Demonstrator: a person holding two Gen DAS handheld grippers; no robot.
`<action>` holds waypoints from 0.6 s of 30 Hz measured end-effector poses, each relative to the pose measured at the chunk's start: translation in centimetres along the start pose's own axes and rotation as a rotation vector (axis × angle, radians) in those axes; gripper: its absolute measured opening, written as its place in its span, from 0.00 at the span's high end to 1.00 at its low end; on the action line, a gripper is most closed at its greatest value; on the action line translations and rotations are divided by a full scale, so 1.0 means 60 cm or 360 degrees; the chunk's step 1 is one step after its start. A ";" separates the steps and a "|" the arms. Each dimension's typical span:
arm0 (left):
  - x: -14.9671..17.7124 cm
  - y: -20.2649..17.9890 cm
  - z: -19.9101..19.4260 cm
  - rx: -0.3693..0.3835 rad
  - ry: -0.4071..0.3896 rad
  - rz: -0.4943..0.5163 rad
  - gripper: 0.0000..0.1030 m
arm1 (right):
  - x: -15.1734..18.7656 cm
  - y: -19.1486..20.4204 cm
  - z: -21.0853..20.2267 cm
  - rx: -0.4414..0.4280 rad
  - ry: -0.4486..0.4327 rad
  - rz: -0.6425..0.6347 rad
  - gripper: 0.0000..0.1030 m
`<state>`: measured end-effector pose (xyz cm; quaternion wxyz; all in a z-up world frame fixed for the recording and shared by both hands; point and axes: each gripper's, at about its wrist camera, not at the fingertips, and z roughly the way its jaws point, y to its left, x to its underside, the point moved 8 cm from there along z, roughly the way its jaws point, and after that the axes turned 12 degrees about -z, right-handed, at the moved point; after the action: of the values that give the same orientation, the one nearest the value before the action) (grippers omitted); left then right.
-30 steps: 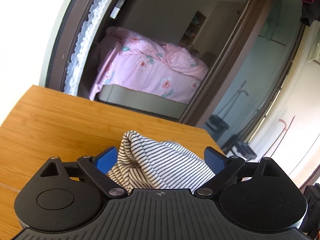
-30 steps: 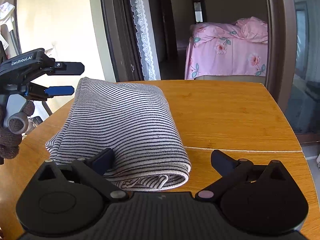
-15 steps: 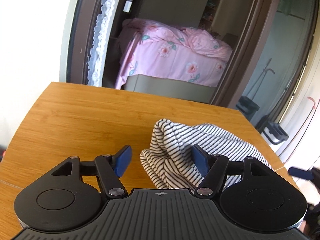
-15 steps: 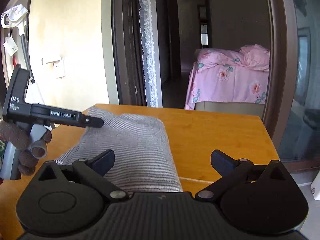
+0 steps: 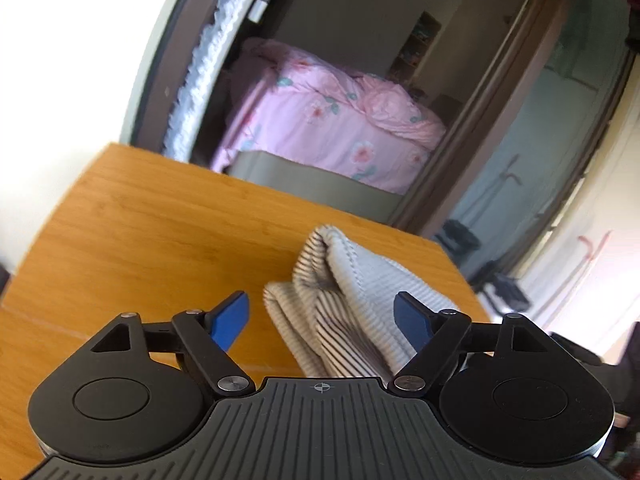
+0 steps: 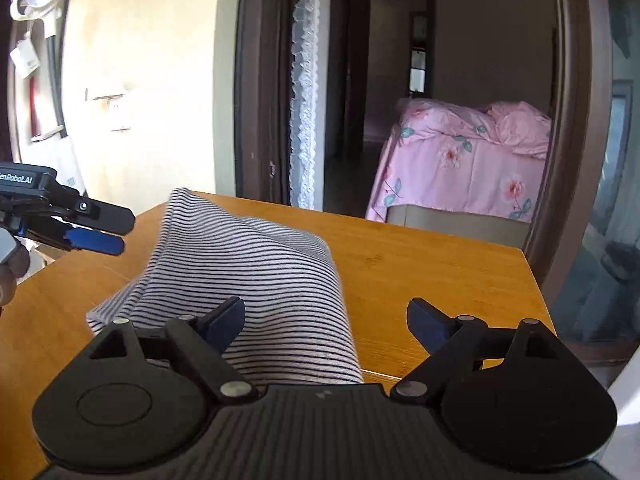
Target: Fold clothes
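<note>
A black-and-white striped garment (image 6: 256,280) lies folded in a thick bundle on the wooden table (image 6: 432,264). In the left wrist view the garment (image 5: 352,300) shows its layered folded edge. My left gripper (image 5: 322,318) is open, its blue pads on either side of that edge without closing on it. It also shows in the right wrist view (image 6: 100,234) at the left, above the table. My right gripper (image 6: 326,320) is open at the garment's near end, its left pad over the cloth.
The table's far edge (image 5: 248,184) faces a doorway with a lace curtain (image 6: 304,92) and a pink floral bed (image 6: 464,160) beyond. A dark door frame (image 6: 576,120) stands at the right. Bare table lies left of the garment (image 5: 140,240).
The left gripper has opened wider and swung so the garment's edge sits between its pads. The right gripper has drawn closer over the garment's near end.
</note>
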<state>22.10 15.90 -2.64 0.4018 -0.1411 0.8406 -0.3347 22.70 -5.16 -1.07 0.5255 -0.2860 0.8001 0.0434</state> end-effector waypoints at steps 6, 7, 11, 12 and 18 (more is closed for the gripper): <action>0.036 0.008 0.002 0.0011 0.0080 0.0003 0.37 | -0.005 0.135 -0.042 -0.0259 -0.0096 -0.0433 0.13; 0.042 0.009 0.002 0.0011 0.0092 0.0005 0.41 | 0.002 0.154 -0.038 -0.0223 -0.0091 -0.0551 0.13; 0.065 0.014 0.004 0.0008 0.0138 0.0013 0.49 | -0.015 0.126 -0.026 -0.0255 -0.0085 -0.0417 0.81; 0.068 0.011 0.006 0.0029 0.0148 0.0020 0.56 | -0.035 0.106 -0.032 -0.0277 -0.0124 -0.0292 0.84; 0.087 -0.025 0.030 0.0178 0.0209 0.0035 0.74 | -0.127 0.029 -0.043 -0.0559 -0.0288 0.0366 0.86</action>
<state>20.10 11.33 -5.50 0.3567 -0.0867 0.8467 -0.3852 21.87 -1.50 6.29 0.5289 -0.2748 0.7572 0.2671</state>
